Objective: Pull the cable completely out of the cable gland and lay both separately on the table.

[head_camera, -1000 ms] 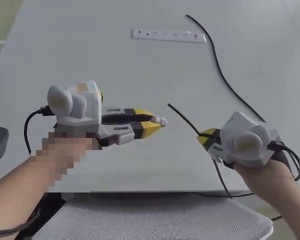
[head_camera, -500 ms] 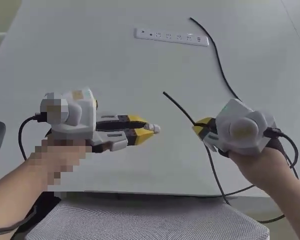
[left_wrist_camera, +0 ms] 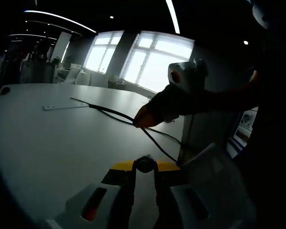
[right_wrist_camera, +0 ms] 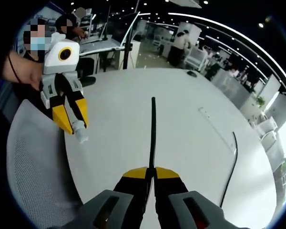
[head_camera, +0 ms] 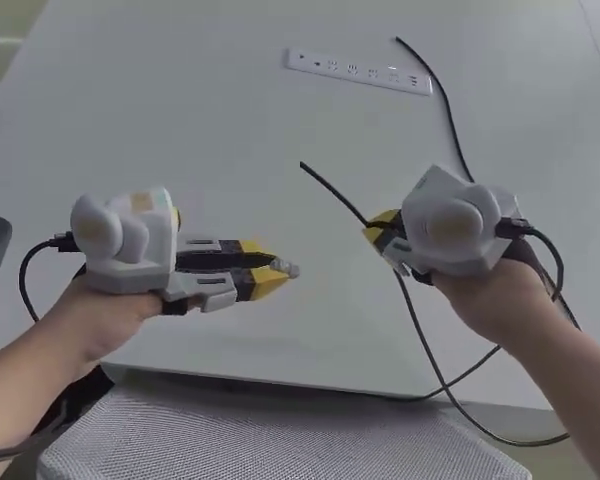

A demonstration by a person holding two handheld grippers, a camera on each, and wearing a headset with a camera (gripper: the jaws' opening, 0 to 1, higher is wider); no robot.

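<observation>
Since a second ago the right gripper has lifted up and away from the left gripper, so the cable's free end now stands well apart from the gland, where before it was near it. The left gripper's jaws are clenched on the gland, a small pale piece that pokes out past their yellow tips; in the left gripper view it sits as a round shape right between the tips, and in the right gripper view it shows at the end of the left gripper as a white stub. The right gripper's jaws are clamped on the black cable, which sticks out straight ahead of them to a bare end, quite clear of the gland. Behind the right gripper the cable drops past the front edge of the table and hangs below the person's hand. Neither gland nor cable lies on the table; both are in the jaws, over its near part. A white power strip lies far back on the table, with a dark cord running from it toward the right gripper. A grey mesh chair stands just under the table's front edge. In the left gripper view the right gripper holds the cable over the tabletop.
</observation>
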